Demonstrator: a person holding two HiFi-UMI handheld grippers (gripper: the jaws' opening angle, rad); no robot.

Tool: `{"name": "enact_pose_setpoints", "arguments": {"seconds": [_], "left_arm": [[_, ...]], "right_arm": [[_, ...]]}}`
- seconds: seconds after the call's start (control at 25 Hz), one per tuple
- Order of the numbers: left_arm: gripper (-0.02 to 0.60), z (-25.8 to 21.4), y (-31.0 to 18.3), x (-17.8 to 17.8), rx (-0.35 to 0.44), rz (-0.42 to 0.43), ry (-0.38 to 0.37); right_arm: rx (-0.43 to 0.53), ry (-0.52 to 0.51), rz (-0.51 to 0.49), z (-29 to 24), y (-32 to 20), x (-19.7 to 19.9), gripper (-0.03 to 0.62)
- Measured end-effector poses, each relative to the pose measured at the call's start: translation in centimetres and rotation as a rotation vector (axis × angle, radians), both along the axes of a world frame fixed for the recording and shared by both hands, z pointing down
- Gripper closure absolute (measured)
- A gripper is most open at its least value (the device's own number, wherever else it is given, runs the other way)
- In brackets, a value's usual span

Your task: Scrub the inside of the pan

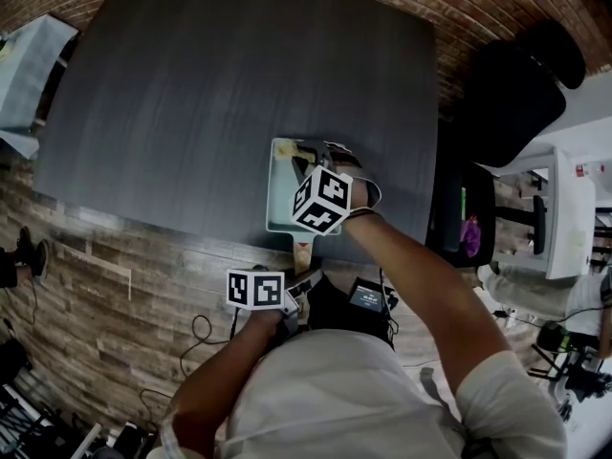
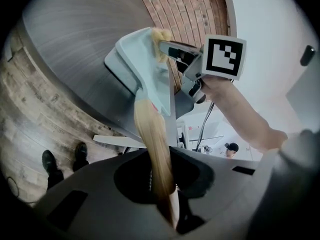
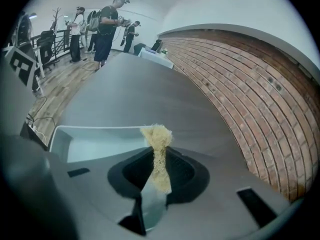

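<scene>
Pan steadied by its handle, scrubber held over its inside.
Pale pan (image 1: pixel 277 199) sits on the dark worktop (image 1: pixel 220 84). Left claw (image 2: pixel 165 184) is nearly closed, clamped on the wooden handle (image 2: pixel 152 139) off the pan's near side. Right claw (image 3: pixel 159 169) pinches a fibrous scrubber (image 3: pixel 157 136) above the pan; contact unclear. Pan likely light, stiff and prone to sliding, so the handle is the best hold. Scrubber soft, springy.

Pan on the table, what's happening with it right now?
A person works with two handheld grippers. The left gripper is clamped on the wooden handle of the pale blue pan, which sits on the dark table. The right gripper pinches a yellowish scrubber, held inside the pan near its far edge.
</scene>
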State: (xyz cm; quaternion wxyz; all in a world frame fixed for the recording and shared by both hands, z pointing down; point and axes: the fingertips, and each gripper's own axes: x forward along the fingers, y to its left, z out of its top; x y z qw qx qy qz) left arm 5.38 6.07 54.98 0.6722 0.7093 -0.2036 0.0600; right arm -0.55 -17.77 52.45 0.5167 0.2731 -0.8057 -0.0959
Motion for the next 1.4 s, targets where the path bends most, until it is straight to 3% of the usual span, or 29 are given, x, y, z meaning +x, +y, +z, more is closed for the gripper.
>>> {"name": "enact_pose_setpoints", "arguments": {"seconds": [0.32,0.64,1.4], "left_arm": [[0.526,0.2,0.3,0.1,0.027,0.089,-0.069],[0.518,0.2,0.5,0.2,0.048,0.150,-0.092],[0.517,0.2,0.5,0.2,0.043,0.166,-0.066]], "right_arm": [[0.017,0.101,-0.012,1.9,-0.2,-0.9,0.517],[-0.014,0.203,-0.096,3.5,0.8,-0.8,0.523],[-0.244,0.246,-0.232,3.9,7.2,-1.6,0.529]]}}
